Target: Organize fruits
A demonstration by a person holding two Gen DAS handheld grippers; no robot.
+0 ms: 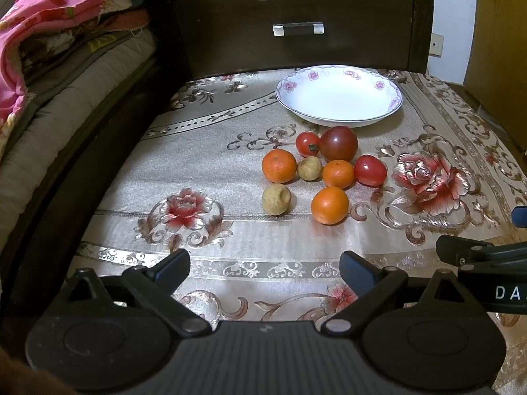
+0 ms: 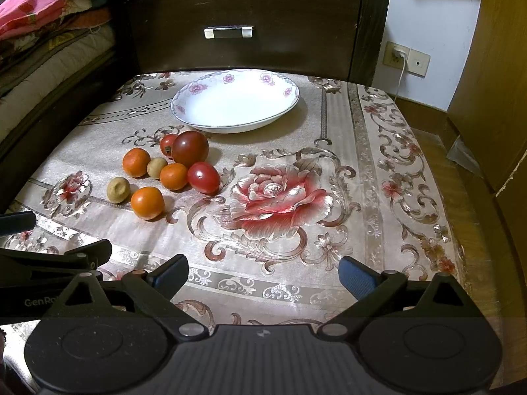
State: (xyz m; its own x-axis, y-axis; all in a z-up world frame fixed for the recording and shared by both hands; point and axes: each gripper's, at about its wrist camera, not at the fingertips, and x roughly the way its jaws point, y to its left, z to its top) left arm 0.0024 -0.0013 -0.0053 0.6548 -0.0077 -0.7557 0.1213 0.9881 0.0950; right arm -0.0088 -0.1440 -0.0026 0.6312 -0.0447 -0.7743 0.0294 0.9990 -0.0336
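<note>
A white floral plate (image 1: 362, 112) (image 2: 283, 98) stands empty at the back of the table. In front of it lies a cluster of fruit: a large dark tomato (image 1: 339, 143) (image 2: 190, 148), two small red tomatoes (image 1: 370, 170) (image 2: 204, 177), three oranges (image 1: 329, 205) (image 2: 147, 202) and two tan longans (image 1: 276, 199) (image 2: 118, 190). My left gripper (image 1: 265, 271) is open and empty, well short of the fruit. My right gripper (image 2: 263, 275) is open and empty, to the right of the fruit.
A floral cloth (image 1: 197, 171) covers the table. A dark wooden drawer unit (image 1: 296, 29) stands behind the plate. Folded bedding (image 1: 49, 49) is stacked to the left. A wall socket (image 2: 398, 54) and a wooden cabinet (image 2: 494, 65) are at the right.
</note>
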